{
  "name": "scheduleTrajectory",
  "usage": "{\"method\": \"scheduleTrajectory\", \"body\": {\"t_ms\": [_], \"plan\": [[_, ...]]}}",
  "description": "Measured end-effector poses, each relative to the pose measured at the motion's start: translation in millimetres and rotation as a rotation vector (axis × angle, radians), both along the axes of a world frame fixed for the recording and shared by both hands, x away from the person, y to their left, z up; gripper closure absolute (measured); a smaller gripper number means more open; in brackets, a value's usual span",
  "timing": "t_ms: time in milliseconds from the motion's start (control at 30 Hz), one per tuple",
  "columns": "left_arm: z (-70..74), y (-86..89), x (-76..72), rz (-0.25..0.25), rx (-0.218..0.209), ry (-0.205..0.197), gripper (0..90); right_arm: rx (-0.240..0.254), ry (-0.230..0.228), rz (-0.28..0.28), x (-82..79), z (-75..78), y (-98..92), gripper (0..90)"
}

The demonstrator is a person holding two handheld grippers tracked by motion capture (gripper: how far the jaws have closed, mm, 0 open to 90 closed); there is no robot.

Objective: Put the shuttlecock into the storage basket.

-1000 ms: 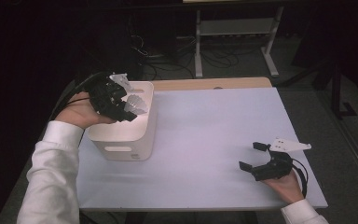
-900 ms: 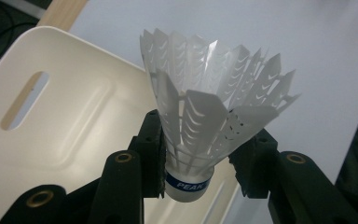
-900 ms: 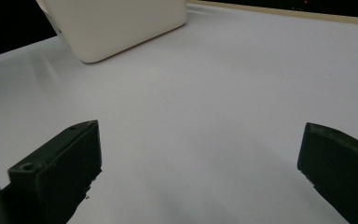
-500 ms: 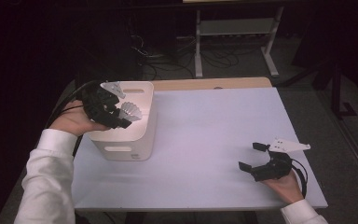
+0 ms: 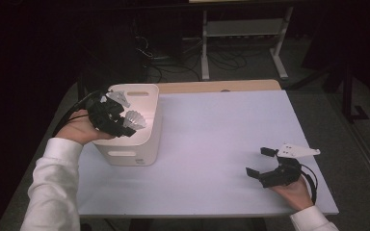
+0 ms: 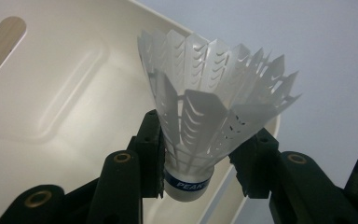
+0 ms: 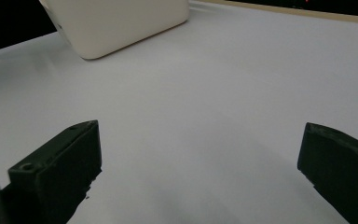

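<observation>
One white plastic shuttlecock (image 6: 209,107), blue band around its cork base, skirt flared away from the camera in the left gripper view. Location: clamped at the base between the black jaws of the left gripper (image 6: 198,163), poised over the open top of a cream-white bin (image 5: 134,139).

One left gripper, clenched on the shuttlecock, held above the bin's near-left rim in the high view (image 5: 125,126).

One bin, rounded corners, slot handles in its walls, standing on the left part of the table (image 5: 212,139).

One right gripper (image 5: 259,161), jaws spread wide with nothing between them, resting low over the table's near-right corner, well apart from the bin.

One table, pale lavender-white surface.
</observation>
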State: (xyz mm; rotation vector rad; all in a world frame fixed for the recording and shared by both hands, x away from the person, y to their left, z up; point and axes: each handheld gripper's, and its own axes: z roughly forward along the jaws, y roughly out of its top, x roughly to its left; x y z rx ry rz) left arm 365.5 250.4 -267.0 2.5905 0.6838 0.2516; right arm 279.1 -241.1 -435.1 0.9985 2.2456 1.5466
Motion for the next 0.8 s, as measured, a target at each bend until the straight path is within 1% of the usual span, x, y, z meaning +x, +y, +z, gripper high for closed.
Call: {"method": "scheduleTrajectory", "body": {"t_ms": [33, 167, 233, 267, 300, 333, 400, 500, 600, 667, 700, 767, 800], "plan": [[-0.9, 1.1, 0.4, -0.003, 0.001, 0.001, 58.2, 0.001, -0.001, 0.0, -0.1, 0.0, 0.0, 0.0], [-7.3, 4.2, 0.7, 0.014, 0.004, 0.001, 57.5, 0.002, -0.001, 0.002, -0.2, 0.1, 0.3, 0.0], [-8.9, 6.8, 1.9, 0.015, 0.001, 0.005, 57.4, -0.002, -0.001, 0.003, -0.1, 0.1, 0.5, 0.0], [-10.4, 8.4, 2.8, 0.022, -0.009, 0.007, 57.5, -0.002, 0.0, 0.003, -0.1, 0.0, 0.6, 0.0], [-10.8, 9.8, 3.8, 0.02, -0.005, 0.008, 57.4, -0.003, 0.001, 0.004, -0.2, 0.0, 0.7, 0.0], [-12.5, 11.0, 4.3, 0.031, -0.014, 0.011, 57.5, -0.003, 0.001, 0.004, -0.3, 0.1, 0.7, 0.0], [-15.1, 12.4, 5.0, 0.037, -0.018, 0.013, 57.5, -0.003, 0.0, 0.004, -0.4, 0.1, 0.7, 0.0], [-20.4, 13.0, 7.1, 0.039, -0.002, 0.026, 56.7, -0.004, 0.003, 0.006, 0.0, -0.2, 0.7, 0.0], [-23.2, 13.4, 9.0, 0.042, -0.002, 0.035, 56.7, -0.005, 0.009, 0.007, -0.2, -0.5, 1.7, 0.0], [-25.9, 12.2, 10.1, 0.044, 0.012, 0.038, 56.4, -0.006, 0.009, 0.01, -0.3, -0.6, 2.3, 0.0], [-27.3, 11.4, 11.0, 0.038, 0.024, 0.035, 56.0, -0.006, 0.007, 0.012, -0.3, -0.6, 2.5, 0.0], [-30.5, 8.8, 11.0, 0.043, 0.044, 0.031, 54.0, -0.006, 0.007, 0.016, -0.4, -0.7, 2.7, 0.0], [-32.1, 7.7, 11.3, 0.048, 0.048, 0.037, 53.7, -0.005, 0.009, 0.016, -0.4, -0.7, 2.8, 0.0]]}}
